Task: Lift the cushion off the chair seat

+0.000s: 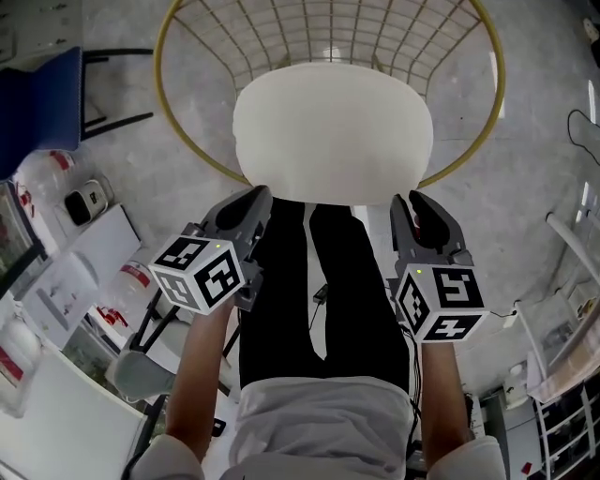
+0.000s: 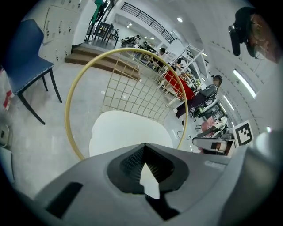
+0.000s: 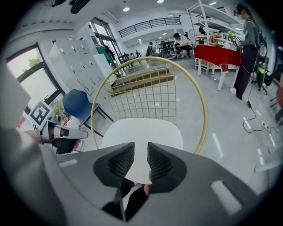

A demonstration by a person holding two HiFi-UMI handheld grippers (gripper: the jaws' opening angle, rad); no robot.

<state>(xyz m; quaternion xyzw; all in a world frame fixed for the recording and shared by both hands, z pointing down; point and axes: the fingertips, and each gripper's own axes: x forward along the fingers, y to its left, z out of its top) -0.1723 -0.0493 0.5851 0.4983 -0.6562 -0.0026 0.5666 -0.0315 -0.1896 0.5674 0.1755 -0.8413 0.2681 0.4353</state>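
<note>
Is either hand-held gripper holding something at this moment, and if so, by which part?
Nothing is held. The left hand-held gripper is shut, the right hand-held gripper slightly open; neither grips the white cushion.

bright, even indoor light, with soft shadows only. ceiling lamps (image 3: 126,9) show as small hot spots in both gripper views. the white cushion (image 1: 333,131) is nearly blown out, its surface flat. both gripper views bulge strongly, with black corners, and their nearest foreground is soft. the head view is sharp.
</note>
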